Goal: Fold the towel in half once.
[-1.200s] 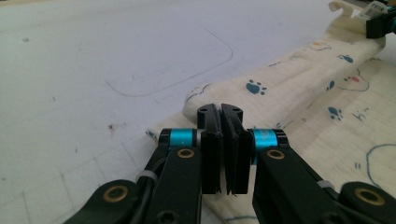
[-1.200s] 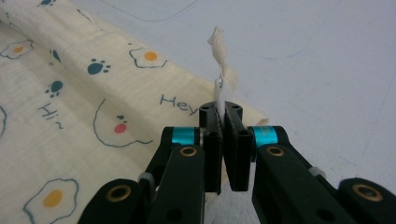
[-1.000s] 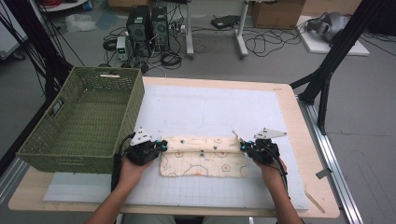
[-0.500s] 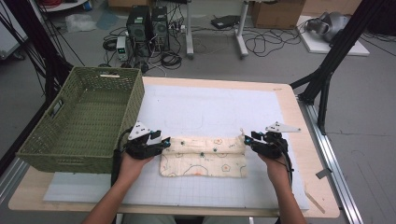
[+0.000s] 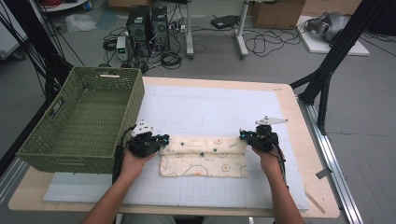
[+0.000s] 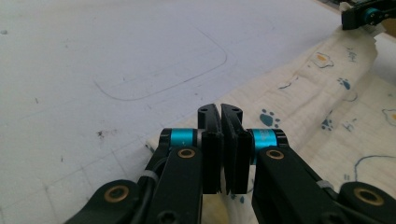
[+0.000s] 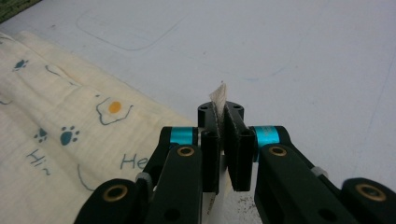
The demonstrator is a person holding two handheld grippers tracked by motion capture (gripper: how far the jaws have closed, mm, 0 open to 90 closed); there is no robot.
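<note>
A cream cloth (image 5: 203, 158) printed with paws and eggs lies folded on the white mat, its far edge rolled over. My left gripper (image 5: 163, 139) is at the roll's left end, and in the left gripper view its jaws (image 6: 220, 112) have just closed, pressed together low on the cloth (image 6: 317, 102). At the roll's right end my right gripper (image 5: 242, 135) has also just closed. A corner of cloth (image 7: 218, 95) sticks up between its pads in the right gripper view (image 7: 220, 112).
A green woven basket (image 5: 107, 71) stands on the table's left side, close to my left hand. The white gridded mat (image 5: 210, 105) stretches beyond the cloth. The wooden table edge (image 5: 299, 121) runs along the right.
Both grippers opened briefly half a second ago and are shut again at the cloth's ends. The right hand has shifted slightly; the cloth's far edge stays rolled.
</note>
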